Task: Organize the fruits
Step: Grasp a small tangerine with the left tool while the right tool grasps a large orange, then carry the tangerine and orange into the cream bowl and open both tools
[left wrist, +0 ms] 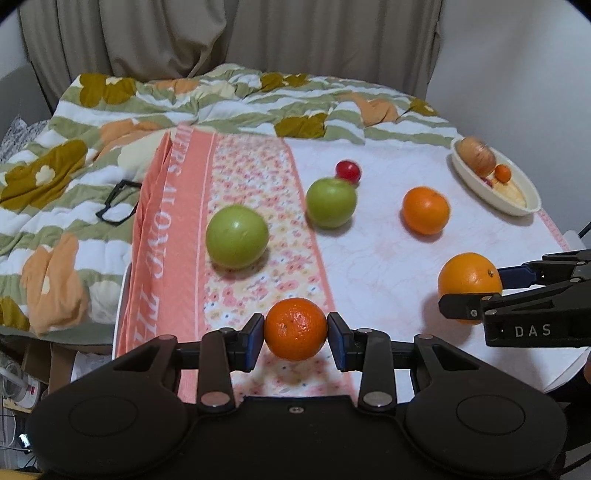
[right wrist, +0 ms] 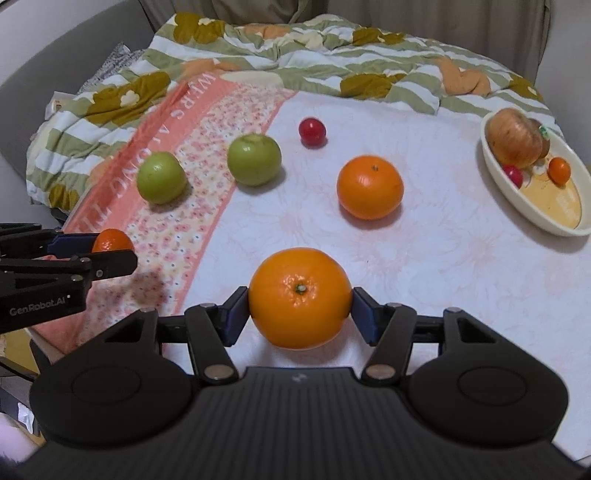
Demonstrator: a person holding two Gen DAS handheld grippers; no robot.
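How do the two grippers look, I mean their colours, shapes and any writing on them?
Both are matte black with two rounded lobes at the base, silver pivot rivets and blue pads on the fingers. The left gripper carries "GenRobot.AI" in pale letters on its side; the right gripper has a ribbed body and shows "DAS" on its side. No cables or sleeves are visible.

beige curtain (left wrist: 229,33), floral quilt (left wrist: 74,147), white wall (left wrist: 517,74)
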